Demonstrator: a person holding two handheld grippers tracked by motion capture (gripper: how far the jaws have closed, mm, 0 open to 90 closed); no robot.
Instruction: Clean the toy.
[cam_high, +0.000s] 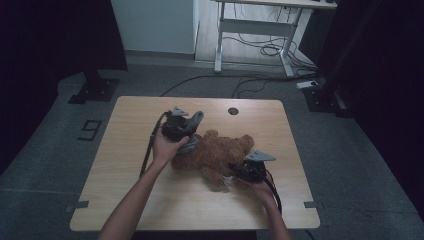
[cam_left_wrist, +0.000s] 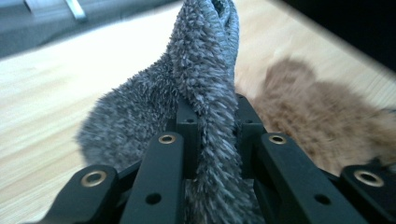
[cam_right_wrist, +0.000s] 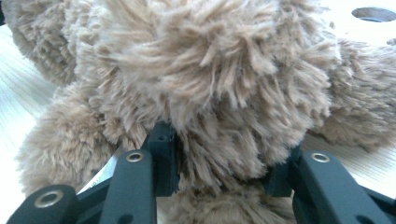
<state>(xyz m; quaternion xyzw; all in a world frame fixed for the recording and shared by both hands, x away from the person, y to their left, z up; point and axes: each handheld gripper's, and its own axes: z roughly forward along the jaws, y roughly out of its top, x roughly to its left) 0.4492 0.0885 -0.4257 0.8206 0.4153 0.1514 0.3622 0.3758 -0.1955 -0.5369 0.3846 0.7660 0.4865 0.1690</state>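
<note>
Spanning the middle, a pale wood tabletop (cam_high: 130, 200) on grey floor; white desk frame (cam_high: 255, 30) and loose cables far behind. Brown teddy bear (cam_high: 220, 152) lies centre-right. Left gripper (cam_high: 187, 131) fingers pinched tight on a grey fuzzy cloth (cam_left_wrist: 205, 93), far-left of the bear. Right gripper (cam_high: 235, 172) fingers partly closed, clamping the bear's near fur. Floor marking "9" (cam_high: 89, 130), left.

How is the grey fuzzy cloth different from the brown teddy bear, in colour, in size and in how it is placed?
The grey fuzzy cloth is grey, the brown teddy bear tan brown. The cloth is a small, thin piece; the bear is much bigger and bulky. The cloth is lifted, pinched in the left gripper; the bear lies on the table, its plush clamped by the right gripper. Both are soft and furry.
</note>
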